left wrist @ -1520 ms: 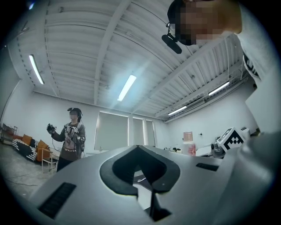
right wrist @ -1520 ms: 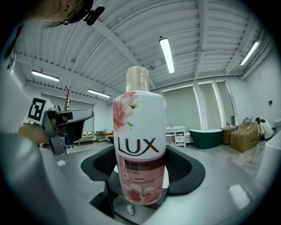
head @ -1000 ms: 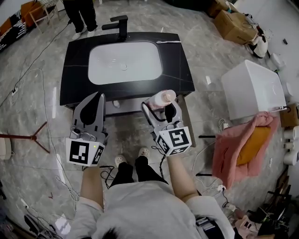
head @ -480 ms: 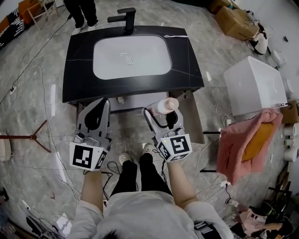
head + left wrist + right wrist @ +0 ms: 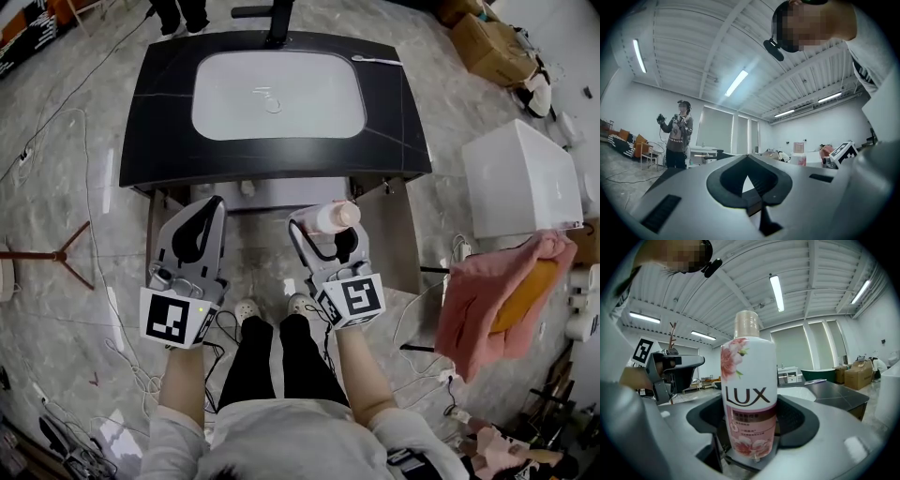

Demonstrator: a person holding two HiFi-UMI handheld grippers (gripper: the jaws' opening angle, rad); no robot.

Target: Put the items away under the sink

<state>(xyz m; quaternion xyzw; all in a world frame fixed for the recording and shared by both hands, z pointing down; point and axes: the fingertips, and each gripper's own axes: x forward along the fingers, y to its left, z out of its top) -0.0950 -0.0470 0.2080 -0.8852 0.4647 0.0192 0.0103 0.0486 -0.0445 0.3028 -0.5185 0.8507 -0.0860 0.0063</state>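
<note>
A white and pink LUX bottle stands upright between the jaws of my right gripper, which is shut on its lower body. The bottle hangs in front of the black sink vanity, just below the counter's front edge. The vanity's right door stands open beside it. My left gripper is level with it on the left. Its jaws are shut with nothing in them. The space under the sink is mostly hidden by the countertop.
A white basin, a black faucet and a toothbrush are on the vanity. A white box and pink cloth are at the right. Cables cross the floor at left. Another person stands far off.
The vanity has slid up the head view and grown larger, and its open door has come into sight. Both grippers sit slightly lower in frame, and the right one still holds the bottle.
</note>
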